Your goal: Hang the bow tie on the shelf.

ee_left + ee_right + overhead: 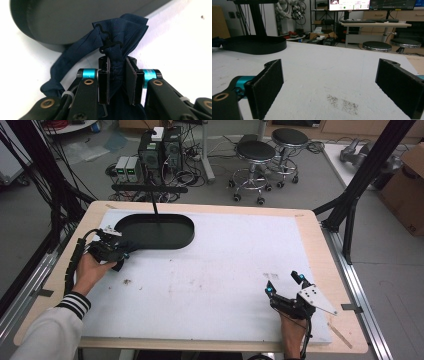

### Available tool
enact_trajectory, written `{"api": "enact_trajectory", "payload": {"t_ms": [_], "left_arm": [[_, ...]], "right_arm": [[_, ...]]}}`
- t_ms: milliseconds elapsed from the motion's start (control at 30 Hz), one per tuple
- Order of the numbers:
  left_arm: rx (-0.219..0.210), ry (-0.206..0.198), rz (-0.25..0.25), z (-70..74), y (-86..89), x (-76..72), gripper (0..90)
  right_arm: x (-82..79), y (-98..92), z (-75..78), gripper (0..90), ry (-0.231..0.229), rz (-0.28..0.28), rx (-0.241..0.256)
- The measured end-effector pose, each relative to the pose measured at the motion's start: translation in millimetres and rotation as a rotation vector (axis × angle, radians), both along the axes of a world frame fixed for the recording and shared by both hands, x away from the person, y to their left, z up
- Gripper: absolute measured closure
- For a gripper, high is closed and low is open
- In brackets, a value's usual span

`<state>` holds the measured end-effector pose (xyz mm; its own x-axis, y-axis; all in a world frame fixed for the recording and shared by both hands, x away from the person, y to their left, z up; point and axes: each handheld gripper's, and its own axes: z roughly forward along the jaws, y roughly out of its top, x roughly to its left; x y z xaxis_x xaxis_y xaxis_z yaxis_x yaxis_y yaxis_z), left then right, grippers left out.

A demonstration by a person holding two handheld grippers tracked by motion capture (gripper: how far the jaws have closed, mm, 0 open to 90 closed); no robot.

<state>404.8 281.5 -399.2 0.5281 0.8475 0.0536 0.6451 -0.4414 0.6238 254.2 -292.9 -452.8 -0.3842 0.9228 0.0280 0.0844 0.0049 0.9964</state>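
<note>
From my remote station I see a grey floor (pixel 210 190) beyond the wooden table (pixel 320 270). Two black round stools (pixel 256 152) stand behind it, beside computer towers (pixel 161 150) ringed with tangled cables. A cardboard box (pixel 407 190) sits at right. A desk (pixel 375 25) with lit monitors (pixel 349 4) lines the far wall.

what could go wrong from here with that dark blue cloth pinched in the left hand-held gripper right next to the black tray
1. The left hand-held gripper pinches only a bunched fold of the crumpled dark blue cloth; a tug might slip it free.
2. A loose tail of cloth hangs toward the table and could drag or snag on the rim of the black oval tray beside it.
3. The right hand-held gripper sits open, far across the white table surface, so it can't quickly help.
</note>
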Motion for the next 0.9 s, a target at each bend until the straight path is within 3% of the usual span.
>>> {"api": "enact_trajectory", "payload": {"t_ms": [67,300,433,600,733,900], "left_arm": [[-0.019,-0.04,0.002,4.4,1.0,-1.8,74.8],[-0.043,-0.091,0.004,9.7,3.6,-4.1,75.0],[-0.034,-0.148,0.0,12.2,4.7,-6.3,75.0],[-0.08,-0.228,0.002,18.6,4.5,-9.1,75.0],[-0.09,-0.281,-0.005,22.0,2.3,-11.3,75.2],[-0.112,-0.319,0.001,24.4,0.2,-12.4,75.6]], "right_arm": [[0.0,0.0,0.0,6.9,0.0,0.0,0.0],[0.0,0.0,0.0,6.9,0.0,-0.001,-0.003],[0.0,0.1,-0.1,6.9,0.0,-0.001,-0.003],[0.1,0.1,0.0,6.9,0.001,-0.001,-0.001],[0.1,0.0,0.0,6.9,0.002,-0.001,-0.004],[0.0,0.2,0.0,6.9,0.002,0.0,-0.004]]}}
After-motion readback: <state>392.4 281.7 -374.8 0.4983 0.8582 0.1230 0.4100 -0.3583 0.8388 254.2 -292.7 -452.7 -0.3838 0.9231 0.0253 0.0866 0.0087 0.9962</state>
